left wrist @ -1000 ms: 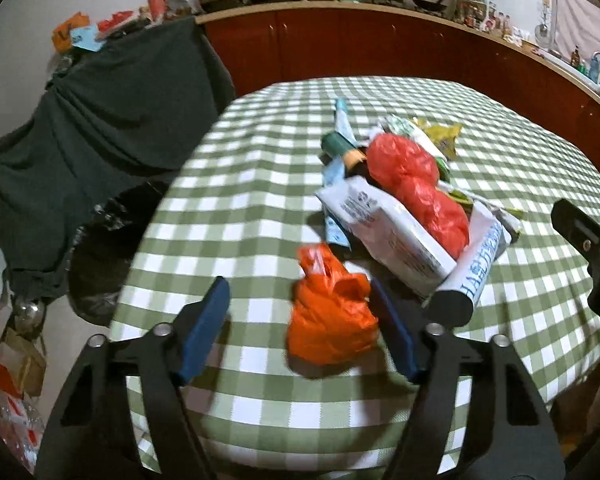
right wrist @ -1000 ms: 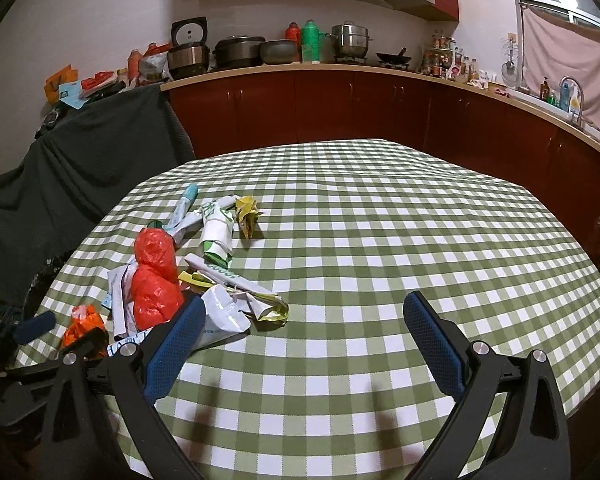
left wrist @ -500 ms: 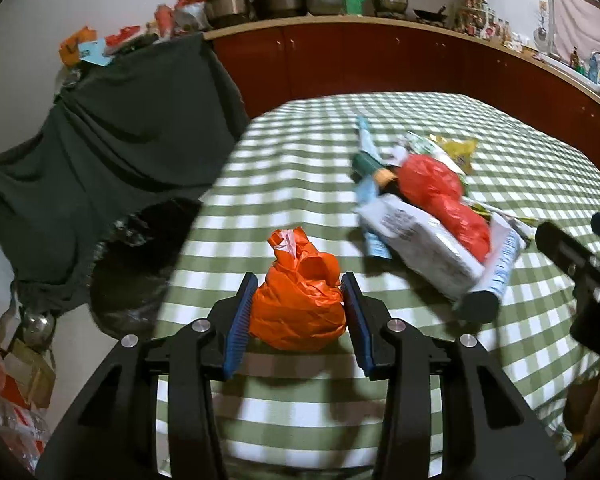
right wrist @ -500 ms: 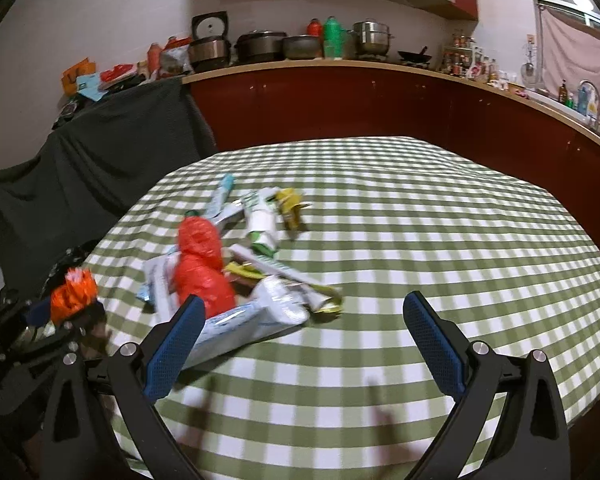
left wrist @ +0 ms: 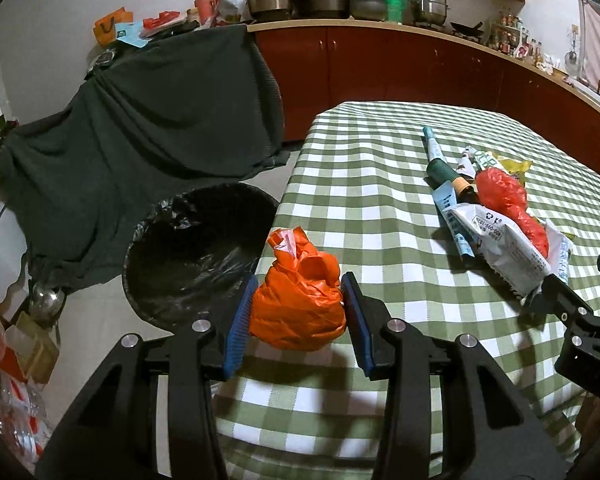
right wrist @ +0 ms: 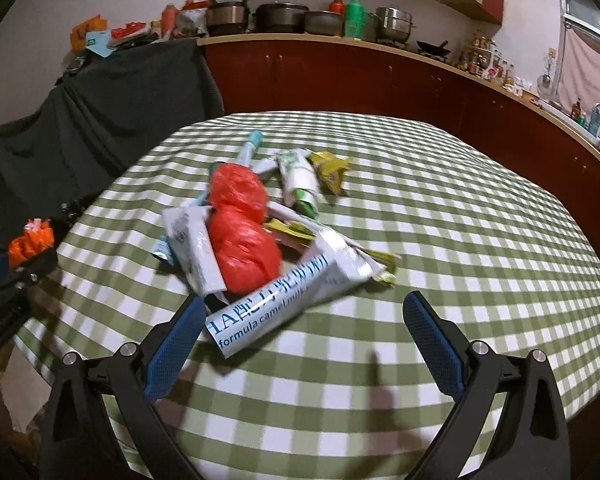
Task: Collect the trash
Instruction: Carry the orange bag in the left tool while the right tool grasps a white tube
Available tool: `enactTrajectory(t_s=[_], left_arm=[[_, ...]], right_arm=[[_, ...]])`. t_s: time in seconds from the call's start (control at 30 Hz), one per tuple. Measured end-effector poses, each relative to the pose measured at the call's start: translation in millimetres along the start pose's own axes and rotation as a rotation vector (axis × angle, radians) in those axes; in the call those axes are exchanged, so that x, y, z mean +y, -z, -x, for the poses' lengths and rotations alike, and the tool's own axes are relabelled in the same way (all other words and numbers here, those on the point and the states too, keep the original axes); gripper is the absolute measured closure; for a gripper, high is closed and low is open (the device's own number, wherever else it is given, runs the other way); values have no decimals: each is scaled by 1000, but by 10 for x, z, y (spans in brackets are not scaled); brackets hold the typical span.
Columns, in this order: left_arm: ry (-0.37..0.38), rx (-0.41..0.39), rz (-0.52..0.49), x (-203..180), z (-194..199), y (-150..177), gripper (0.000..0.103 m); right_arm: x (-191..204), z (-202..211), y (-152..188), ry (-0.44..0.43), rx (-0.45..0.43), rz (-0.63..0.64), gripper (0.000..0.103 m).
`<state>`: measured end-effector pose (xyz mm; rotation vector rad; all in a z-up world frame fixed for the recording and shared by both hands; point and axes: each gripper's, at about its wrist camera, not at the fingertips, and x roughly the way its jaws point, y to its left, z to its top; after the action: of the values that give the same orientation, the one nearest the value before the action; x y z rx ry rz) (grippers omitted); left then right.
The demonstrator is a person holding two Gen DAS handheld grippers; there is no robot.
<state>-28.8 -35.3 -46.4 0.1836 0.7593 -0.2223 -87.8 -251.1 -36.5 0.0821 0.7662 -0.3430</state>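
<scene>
My left gripper (left wrist: 298,314) is shut on an orange plastic bag (left wrist: 300,300) and holds it above the table's left edge, beside a black-lined trash bin (left wrist: 196,252) on the floor. The bag also shows at the far left of the right wrist view (right wrist: 32,240). My right gripper (right wrist: 304,336) is open and empty, low over the table just in front of a trash pile: a red bag (right wrist: 240,232), a white and blue milk packet (right wrist: 292,300), a white wrapper (right wrist: 194,252) and a green-white tube (right wrist: 300,180).
The round table has a green checked cloth (right wrist: 460,240). A dark cloth drapes over furniture (left wrist: 140,128) behind the bin. Red cabinets and a counter with pots (right wrist: 340,60) run along the back and right. Clutter lies on the floor at the lower left (left wrist: 4,360).
My left gripper closed on the orange bag, lifted it and carried it left toward the bin. My right gripper moved forward to the trash pile, still open.
</scene>
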Motion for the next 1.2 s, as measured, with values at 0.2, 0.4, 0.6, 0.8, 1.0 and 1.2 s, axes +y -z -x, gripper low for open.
enactTrajectory(t_s=[0.2,0.4,0.6,0.8,1.0,1.2], left_arm=[[9,-2,-4,-23,-7,10,61],[0,-5,0,-10,-4,-1,61],[-15,-9,6,34,-14,-21,61],[-21,-2,7,50,-58,-26,61],[-23,-5,13,94,-77,-31,61],[-31,-17,24,135,-69,-41,61]], right_arm=[[-218,37,85,65,11,-31,7],[-378,85,93,62,6,-79,29],[-358,-24,88,15,47,-104,34],[-315,-72,77,-23,60,-96,58],[-331,-28,54,-24,25,-96,71],[-315,39,11,-11,-13,-69,76]])
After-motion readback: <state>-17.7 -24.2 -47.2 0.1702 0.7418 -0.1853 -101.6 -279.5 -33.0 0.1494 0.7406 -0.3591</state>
